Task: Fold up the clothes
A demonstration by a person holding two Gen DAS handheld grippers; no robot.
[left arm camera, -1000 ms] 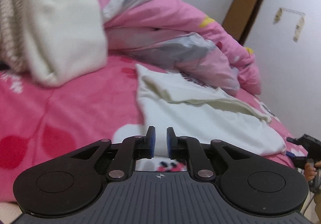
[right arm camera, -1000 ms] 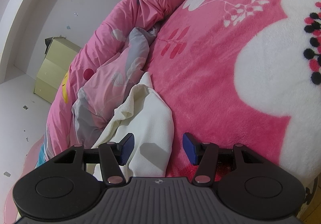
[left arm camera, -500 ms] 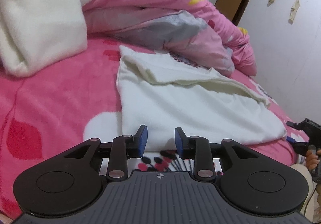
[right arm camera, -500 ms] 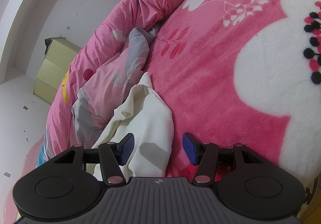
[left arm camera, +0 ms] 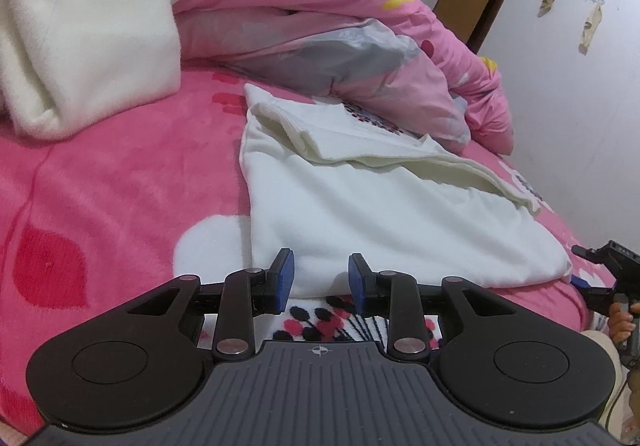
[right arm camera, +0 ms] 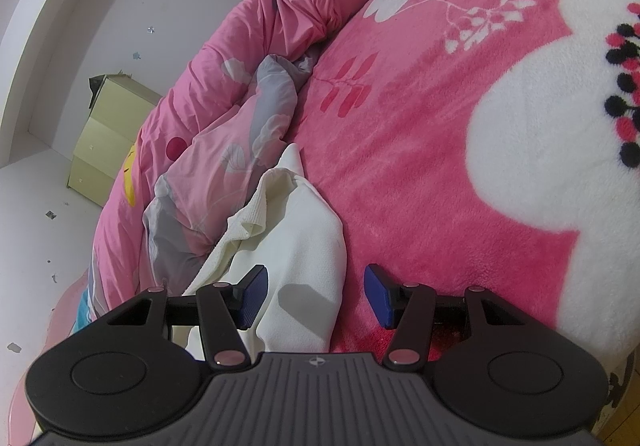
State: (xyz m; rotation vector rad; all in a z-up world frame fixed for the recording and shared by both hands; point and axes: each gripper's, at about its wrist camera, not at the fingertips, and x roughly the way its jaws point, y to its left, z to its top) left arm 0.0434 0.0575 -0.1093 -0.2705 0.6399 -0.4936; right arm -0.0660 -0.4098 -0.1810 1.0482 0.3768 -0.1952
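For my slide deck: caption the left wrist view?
Open left claw at the near edge of a folded white garment on a pink blanket.

We read no text anywhere. Dark print on the white garment [left arm camera: 372, 118], on its part nearest the pink quilt [left arm camera: 320, 6], too blurred for letters. No labels, brands or numbers.

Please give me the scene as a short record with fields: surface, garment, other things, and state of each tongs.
surface: pink fleece blanket with white flowers
garment: white knit top, partly folded, lying flat on the blanket
behind garment: crumpled pink and grey duvet
other cloth: cream fleece bundle, far left
left tongs: open, at the garment's near edge
right tongs: open, around a garment end, not gripping
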